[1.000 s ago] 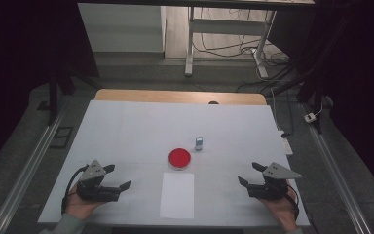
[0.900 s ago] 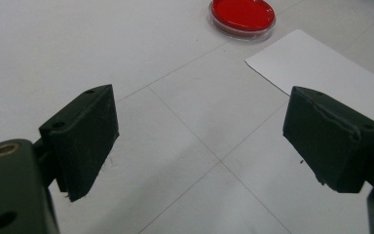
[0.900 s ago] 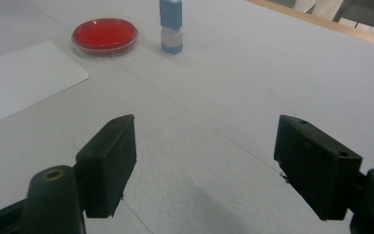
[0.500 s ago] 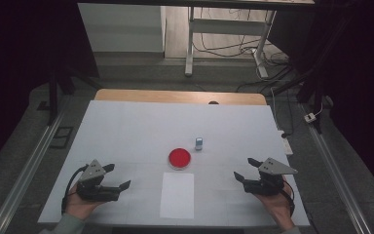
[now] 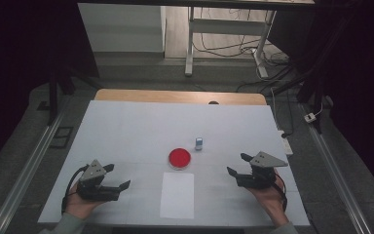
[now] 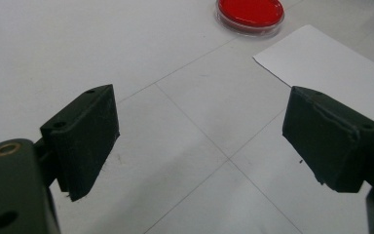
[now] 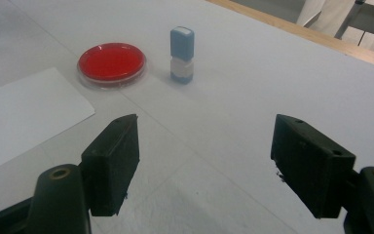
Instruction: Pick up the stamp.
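Observation:
A round red dish [image 5: 179, 158] sits near the middle of the white table [image 5: 126, 131]; it also appears in the left gripper view as the red dish [image 6: 250, 12] and in the right gripper view as the red dish [image 7: 111, 63]. A small blue-and-white stamp [image 5: 199, 143] stands upright just right of it, seen closer as the stamp [image 7: 181, 48]. A white paper sheet [image 5: 177, 194] lies in front of the dish. My left gripper [image 5: 118, 177] rests open at the front left, nothing between its jaws. My right gripper [image 5: 238, 164] is open at the front right, pointing toward the stamp.
A wooden strip [image 5: 180, 96] borders the table's far edge. Metal rails [image 5: 24, 170] run along both sides. Beyond the table stand a frame's legs and loose cables [image 5: 253, 48] on the floor.
My right gripper has moved left and slightly forward toward the dish and stamp. The left gripper has stayed in place.

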`<act>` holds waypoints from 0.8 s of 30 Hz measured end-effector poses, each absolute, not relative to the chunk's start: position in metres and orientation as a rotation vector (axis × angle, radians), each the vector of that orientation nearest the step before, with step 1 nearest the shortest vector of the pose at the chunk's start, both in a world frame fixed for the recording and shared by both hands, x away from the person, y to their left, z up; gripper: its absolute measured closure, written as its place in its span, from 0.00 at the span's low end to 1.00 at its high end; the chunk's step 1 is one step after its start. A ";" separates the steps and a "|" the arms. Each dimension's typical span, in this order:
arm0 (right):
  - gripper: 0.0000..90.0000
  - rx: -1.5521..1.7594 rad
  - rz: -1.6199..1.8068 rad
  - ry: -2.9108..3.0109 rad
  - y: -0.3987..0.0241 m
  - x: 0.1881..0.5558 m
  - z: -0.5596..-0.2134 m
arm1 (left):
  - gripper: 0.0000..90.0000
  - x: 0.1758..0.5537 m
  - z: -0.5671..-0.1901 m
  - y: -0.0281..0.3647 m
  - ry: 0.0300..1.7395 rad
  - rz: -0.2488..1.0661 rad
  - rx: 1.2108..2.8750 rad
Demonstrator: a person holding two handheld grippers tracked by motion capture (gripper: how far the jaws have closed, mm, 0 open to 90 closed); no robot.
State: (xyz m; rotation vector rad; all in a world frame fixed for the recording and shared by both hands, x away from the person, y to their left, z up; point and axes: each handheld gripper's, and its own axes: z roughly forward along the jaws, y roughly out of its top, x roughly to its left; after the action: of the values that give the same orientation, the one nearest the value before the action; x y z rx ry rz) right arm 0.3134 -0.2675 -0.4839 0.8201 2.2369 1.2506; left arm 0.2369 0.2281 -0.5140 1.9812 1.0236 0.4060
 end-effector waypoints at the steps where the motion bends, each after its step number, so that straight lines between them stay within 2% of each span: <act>1: 0.29 0.820 1.251 2.237 -0.268 0.313 -0.484 | 0.15 0.237 -0.514 0.228 1.025 0.404 1.982; 24: 0.31 0.801 1.252 2.299 -0.234 0.343 -0.484 | 0.16 0.240 -0.517 0.226 1.035 0.405 2.007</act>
State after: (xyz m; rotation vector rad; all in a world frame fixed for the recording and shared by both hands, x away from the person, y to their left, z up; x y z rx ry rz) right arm 0.3429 -0.2343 -0.4835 0.8006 2.2994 1.2518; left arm 0.2397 0.2265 -0.5174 2.0073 1.0353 0.4050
